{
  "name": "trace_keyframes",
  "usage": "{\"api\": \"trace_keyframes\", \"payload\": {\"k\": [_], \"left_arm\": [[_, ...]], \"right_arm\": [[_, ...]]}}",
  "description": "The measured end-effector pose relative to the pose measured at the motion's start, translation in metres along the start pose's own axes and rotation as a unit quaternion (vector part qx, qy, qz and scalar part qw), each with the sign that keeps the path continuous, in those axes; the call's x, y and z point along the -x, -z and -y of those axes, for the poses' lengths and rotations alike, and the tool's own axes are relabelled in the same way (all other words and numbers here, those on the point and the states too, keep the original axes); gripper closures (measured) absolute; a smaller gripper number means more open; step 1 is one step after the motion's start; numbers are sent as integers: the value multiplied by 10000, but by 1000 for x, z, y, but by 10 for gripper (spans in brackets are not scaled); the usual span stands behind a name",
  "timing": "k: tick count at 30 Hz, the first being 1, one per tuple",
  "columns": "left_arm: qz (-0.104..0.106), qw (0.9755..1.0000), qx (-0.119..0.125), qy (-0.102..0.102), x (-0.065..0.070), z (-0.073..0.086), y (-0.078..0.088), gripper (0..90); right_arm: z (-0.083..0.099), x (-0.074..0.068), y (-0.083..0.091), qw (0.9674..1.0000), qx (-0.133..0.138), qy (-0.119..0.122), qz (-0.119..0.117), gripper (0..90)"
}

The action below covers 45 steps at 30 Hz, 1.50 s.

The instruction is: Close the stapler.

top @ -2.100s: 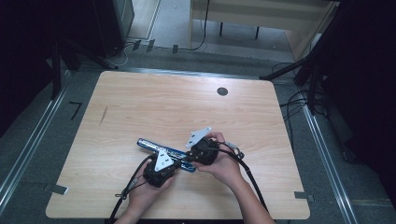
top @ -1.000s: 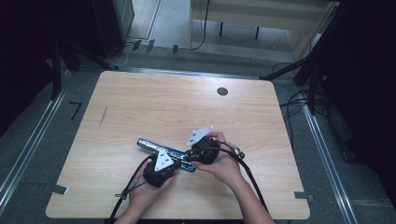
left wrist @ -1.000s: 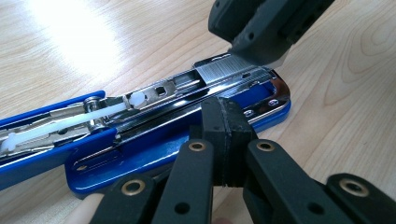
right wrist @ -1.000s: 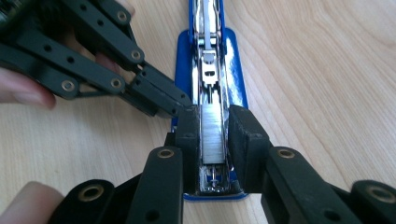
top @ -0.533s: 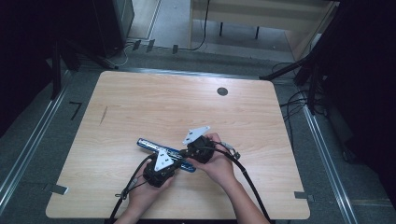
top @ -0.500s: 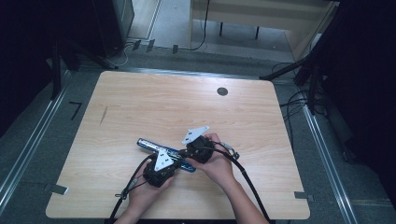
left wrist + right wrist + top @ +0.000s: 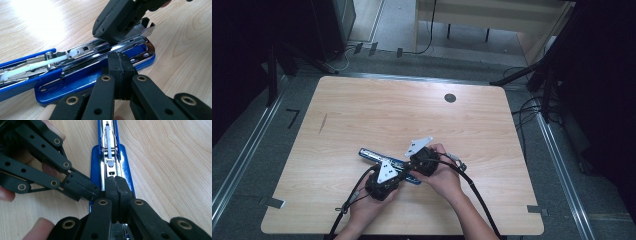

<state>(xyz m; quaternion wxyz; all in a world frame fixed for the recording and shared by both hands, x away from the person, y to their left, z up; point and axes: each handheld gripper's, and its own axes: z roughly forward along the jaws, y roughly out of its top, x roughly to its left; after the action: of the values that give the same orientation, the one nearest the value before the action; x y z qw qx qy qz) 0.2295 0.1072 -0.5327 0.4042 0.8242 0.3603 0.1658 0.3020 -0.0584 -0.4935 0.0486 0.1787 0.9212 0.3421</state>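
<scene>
Lying flat on the bench (image 7: 362, 110), opened out, the blue stapler (image 7: 371, 154); long axis running from about ten o'clock down to four o'clock in the high view, its near end tucked under both hands.

Pressing from the five-o'clock side, the right gripper (image 7: 116, 186), jaws closed pad to pad with nothing seen between them, tips resting on the chrome staple channel (image 7: 110, 173) and pointing straight along it toward twelve o'clock in the right gripper view; the white pusher rod (image 7: 108, 137) lying ahead on the same line.

Meeting the stapler crosswise from seven o'clock, the left gripper (image 7: 122, 67), jaws likewise shut and empty, bearing against the blue base (image 7: 82, 81) at its side edge.

Judging the right gripper nearer the channel; likely sliding along the long axis next, with the left one bracing.
</scene>
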Motion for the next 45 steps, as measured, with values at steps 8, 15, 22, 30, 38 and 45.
{"api": "trace_keyframes", "payload": {"k": [8, 15, 22, 30, 38, 45], "left_arm": [[1, 10000, 9, 21, 0, 0, 0, 900], [33, 10000, 4, 54, -1, 0, 0, 900], [-51, 9999, 23, 151, -4, 1, 2, 900], [-166, 9991, 2, 387, -15, 2, 11, 900], [-192, 9980, 21, 610, -40, 6, 24, 900], [-144, 9967, -179, 779, -56, 13, 29, 900]], "right_arm": [[2, -1, 2, 10000, -26, 28, 11, 900], [4, -2, 3, 10000, -21, 42, 48, 900], [1, -2, 5, 9999, 94, -22, 34, 900], [-5, -1, 6, 9997, 224, -97, 34, 900], [-14, -2, 3, 9996, 279, -69, 18, 900], [-25, -4, -3, 9995, 328, -42, -19, 900]]}}
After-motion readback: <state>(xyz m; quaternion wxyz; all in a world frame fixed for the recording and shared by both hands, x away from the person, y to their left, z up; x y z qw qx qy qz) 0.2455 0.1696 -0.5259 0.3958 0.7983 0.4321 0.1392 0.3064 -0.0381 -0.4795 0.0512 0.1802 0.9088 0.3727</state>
